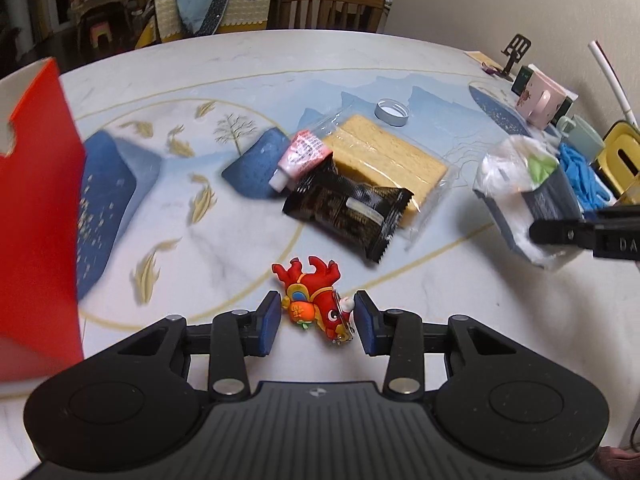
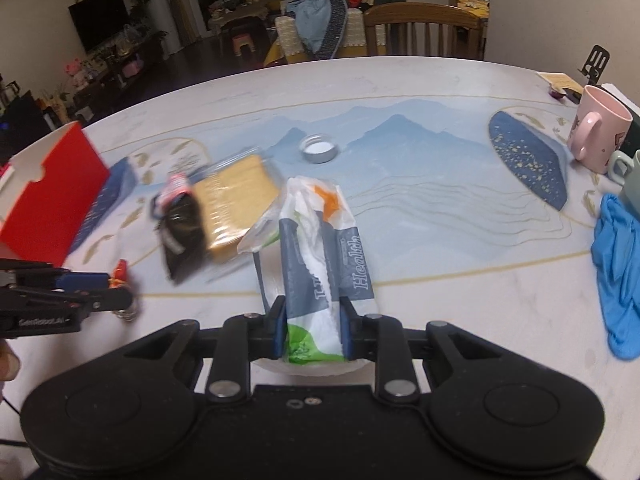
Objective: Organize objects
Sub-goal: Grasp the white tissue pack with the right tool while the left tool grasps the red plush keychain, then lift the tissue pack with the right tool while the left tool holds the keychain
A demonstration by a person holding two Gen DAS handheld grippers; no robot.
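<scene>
Both grippers are carrying: the left gripper (image 1: 316,316) is pinching a red plastic dragon keychain (image 1: 316,300), the right gripper (image 2: 314,332) a soft blue-and-white tissue pack (image 2: 324,264). Next probably comes the open red cardboard box (image 1: 36,220) (standing near the table's left edge); bare tabletop (image 2: 440,248) is lying between.

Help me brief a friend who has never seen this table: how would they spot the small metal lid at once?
Start at the patterned table and find the blue mountain print across its middle. The small metal lid lies on that print, just beyond the clear-wrapped yellow crackers. It is the only round, silvery, open-side-up thing there, standing apart from the soft wrapped packets.
</scene>
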